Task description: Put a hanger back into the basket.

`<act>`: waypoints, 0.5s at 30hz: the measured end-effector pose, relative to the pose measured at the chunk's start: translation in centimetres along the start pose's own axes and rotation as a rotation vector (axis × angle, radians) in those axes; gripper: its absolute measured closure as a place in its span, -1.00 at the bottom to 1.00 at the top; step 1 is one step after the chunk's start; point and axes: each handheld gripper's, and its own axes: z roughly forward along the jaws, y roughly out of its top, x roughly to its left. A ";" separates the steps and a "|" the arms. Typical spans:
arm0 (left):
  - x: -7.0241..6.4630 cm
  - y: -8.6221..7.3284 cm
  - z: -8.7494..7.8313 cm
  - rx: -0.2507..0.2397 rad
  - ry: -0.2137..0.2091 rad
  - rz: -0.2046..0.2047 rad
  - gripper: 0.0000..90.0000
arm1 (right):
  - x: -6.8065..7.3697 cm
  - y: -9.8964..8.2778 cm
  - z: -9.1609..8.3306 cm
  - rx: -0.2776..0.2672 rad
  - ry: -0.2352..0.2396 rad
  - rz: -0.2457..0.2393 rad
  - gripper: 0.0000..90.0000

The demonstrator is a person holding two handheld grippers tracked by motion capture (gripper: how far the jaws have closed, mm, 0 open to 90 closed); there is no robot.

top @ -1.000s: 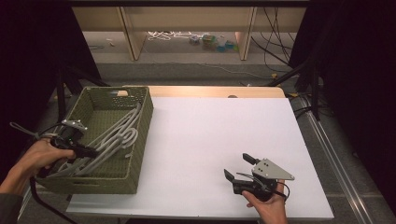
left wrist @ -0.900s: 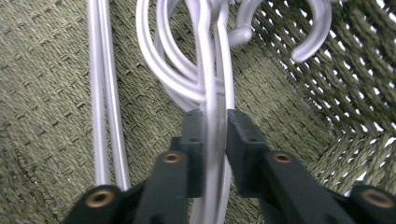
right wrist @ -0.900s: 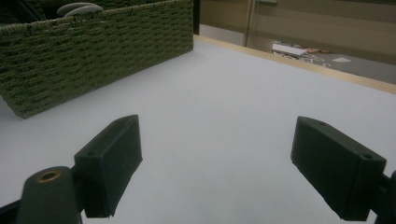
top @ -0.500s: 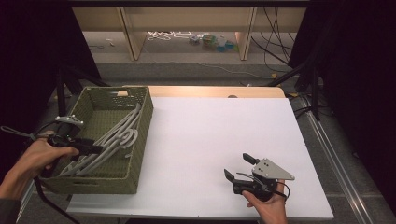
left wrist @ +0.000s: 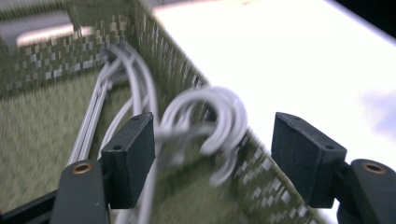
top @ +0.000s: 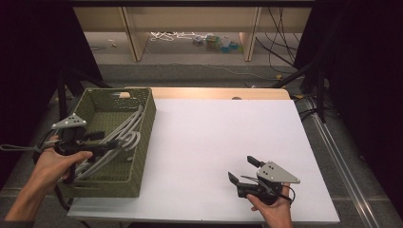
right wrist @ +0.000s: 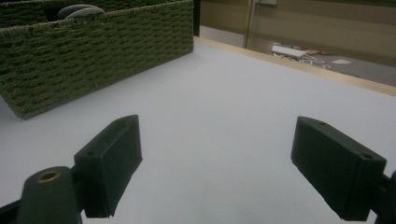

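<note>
Since a second ago, the left gripper [top: 97,141] is sitting farther back toward the basket's [top: 142,142] left wall, and its jaws have just been opening. They are now standing spread over the green woven basket, pinching nothing. White hangers [left wrist: 215,121] are lying inside the basket, their hooks showing between the two jaws without touching them. Resting on the white desk [top: 214,137], the right gripper [top: 242,171] is holding its jaws spread and empty, well apart from the basket.
</note>
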 end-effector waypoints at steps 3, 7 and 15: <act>-1.3 -0.1 0.0 -0.050 -0.001 0.008 -0.36 | -0.2 0.0 0.0 -0.017 -0.014 -0.020 -0.62; -2.8 -0.5 0.3 -0.089 -0.019 0.012 -0.40 | 0.0 0.0 -0.1 0.009 0.000 0.001 -0.62; -5.7 -1.7 1.6 -0.185 -0.028 0.063 -0.49 | -0.1 0.1 -0.2 0.011 -0.003 -0.006 -0.62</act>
